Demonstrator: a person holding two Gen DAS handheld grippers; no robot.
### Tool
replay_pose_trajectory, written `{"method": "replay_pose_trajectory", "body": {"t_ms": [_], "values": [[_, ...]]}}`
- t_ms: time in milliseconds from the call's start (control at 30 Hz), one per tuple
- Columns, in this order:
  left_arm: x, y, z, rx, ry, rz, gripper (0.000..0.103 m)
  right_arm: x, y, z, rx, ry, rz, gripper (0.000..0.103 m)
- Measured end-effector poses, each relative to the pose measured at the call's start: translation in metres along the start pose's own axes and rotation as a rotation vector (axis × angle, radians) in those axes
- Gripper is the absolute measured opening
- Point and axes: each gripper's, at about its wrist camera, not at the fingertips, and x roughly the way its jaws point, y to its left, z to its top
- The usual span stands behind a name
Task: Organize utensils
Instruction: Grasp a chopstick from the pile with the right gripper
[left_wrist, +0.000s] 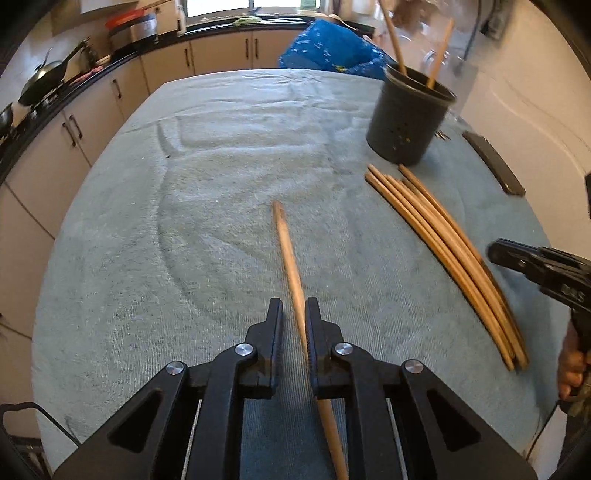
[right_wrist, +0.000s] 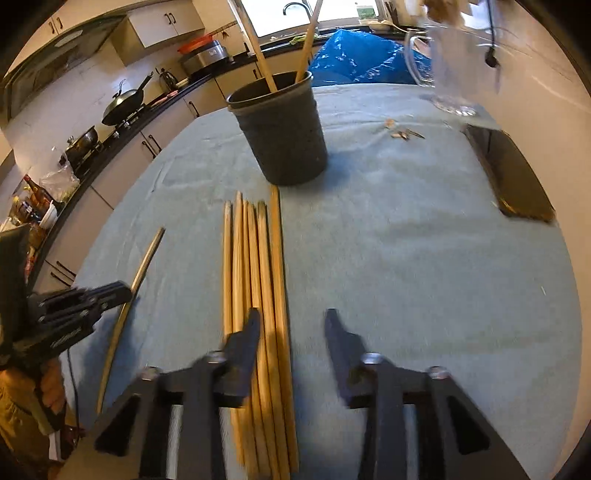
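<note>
While the left gripper (left_wrist: 293, 310) seems clamped on one chopstick (left_wrist: 288, 251) above the towel (left_wrist: 184, 221), the right gripper (right_wrist: 291, 321) hangs apart over the loose bundle (right_wrist: 255, 277), so next comes carrying it to the dark holder (left_wrist: 410, 118) beyond.

— What sort of place is this?
— A home kitchen. A black counter (right_wrist: 122, 129) curves along the wall above cream cabinet doors (left_wrist: 221, 55) with dark handles.
— Any cooking gear?
— A wok (right_wrist: 123, 103) and a darker pot (right_wrist: 83, 142) sit on a stove, and a steel cooker with an orange lid (right_wrist: 205, 53) stands further along.
— Anything else?
— A tap (right_wrist: 295, 7) at a bright window, and bottles (right_wrist: 35, 195) crowd the counter's near end.
</note>
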Motion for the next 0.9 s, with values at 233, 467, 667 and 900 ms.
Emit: {"method": "replay_pose_trajectory", "body": {"t_ms": [233,467,667,900], "values": [[0.012,0.006,0.008,-0.047,0.010,-0.005,0.024,0.032,0.006,0.028,-0.018,0.033,-0.033,0.027],[0.023,0.004,0.023,-0.039,0.001,0.016,0.024,0.050,0.015,0.053,-0.053,0.061,-0.109,0.026],[0.028,0.003,0.031,-0.025,0.010,0.024,0.024,0.064,0.023,0.072,-0.080,0.094,-0.167,0.014],[0.031,0.013,0.037,-0.042,0.052,-0.030,0.007,0.045,-0.007,0.059,-0.023,0.147,-0.163,0.008]]}}
